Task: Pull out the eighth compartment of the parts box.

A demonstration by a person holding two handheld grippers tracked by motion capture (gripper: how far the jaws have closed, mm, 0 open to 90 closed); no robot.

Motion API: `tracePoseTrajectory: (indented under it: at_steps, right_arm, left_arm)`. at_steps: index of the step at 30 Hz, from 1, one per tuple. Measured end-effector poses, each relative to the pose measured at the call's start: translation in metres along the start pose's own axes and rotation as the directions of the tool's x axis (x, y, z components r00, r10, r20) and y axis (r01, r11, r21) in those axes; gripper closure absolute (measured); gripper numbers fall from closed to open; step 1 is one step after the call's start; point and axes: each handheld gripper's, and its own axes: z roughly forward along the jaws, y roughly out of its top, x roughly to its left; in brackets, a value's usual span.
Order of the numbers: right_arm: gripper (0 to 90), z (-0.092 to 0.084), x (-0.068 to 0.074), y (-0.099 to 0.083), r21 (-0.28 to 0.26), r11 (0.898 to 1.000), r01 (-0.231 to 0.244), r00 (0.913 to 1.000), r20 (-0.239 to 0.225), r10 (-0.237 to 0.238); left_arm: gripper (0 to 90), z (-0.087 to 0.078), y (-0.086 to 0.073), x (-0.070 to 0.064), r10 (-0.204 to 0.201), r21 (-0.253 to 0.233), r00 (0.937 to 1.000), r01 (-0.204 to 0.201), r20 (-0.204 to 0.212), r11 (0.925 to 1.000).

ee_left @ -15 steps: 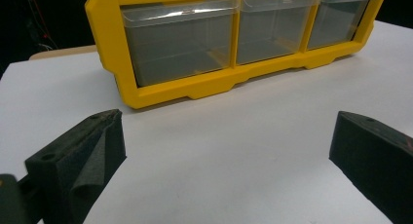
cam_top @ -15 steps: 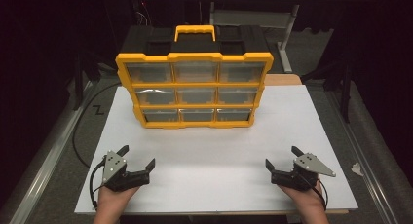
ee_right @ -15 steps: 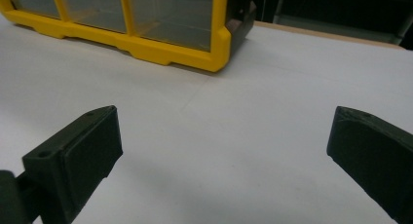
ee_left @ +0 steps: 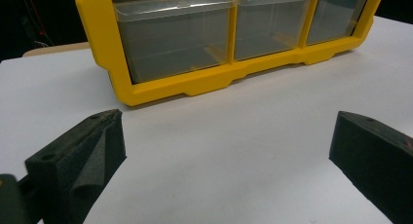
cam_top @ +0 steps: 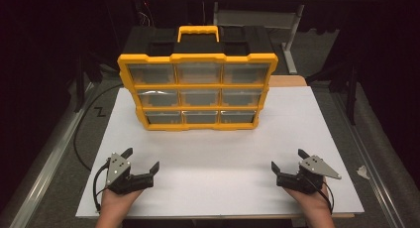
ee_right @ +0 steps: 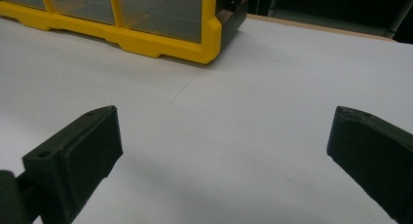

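High view: left gripper (cam_top: 143,164) and right gripper (cam_top: 286,163) rest on the white board (cam_top: 213,188), jaws wide apart, gripping nothing. Ahead of both, well apart, stands a yellow drawer organizer (cam_top: 197,89). Tugging a drawer one-handed could likely tip the upright case forward.

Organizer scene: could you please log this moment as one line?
left gripper: open, empty | right gripper: open, empty | organizer: upright, drawers shut, untouched
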Motion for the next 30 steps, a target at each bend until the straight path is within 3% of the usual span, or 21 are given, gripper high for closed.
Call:
tracePoseTrajectory:
  at_steps: [24,28,30]
  right_arm:
    - [1.0,0.020,0.011,0.009,0.006,0.999,0.041,0.9991,-0.014,-0.041]
    - [1.1,0.026,0.014,0.012,0.007,1.000,0.014,0.9994,-0.031,-0.014]
    - [1.0,0.030,0.017,0.015,0.004,1.000,0.023,0.9994,-0.027,-0.023]
  left_arm:
    - [0.7,0.002,0.000,0.000,-0.005,-0.014,0.9997,0.005,0.024,0.9999]
    - [0.5,0.003,0.000,-0.001,0.002,-0.019,0.9997,-0.002,0.026,0.9998]
    - [0.3,0.003,-0.001,-0.001,0.006,-0.018,0.9996,-0.006,0.027,0.9998]
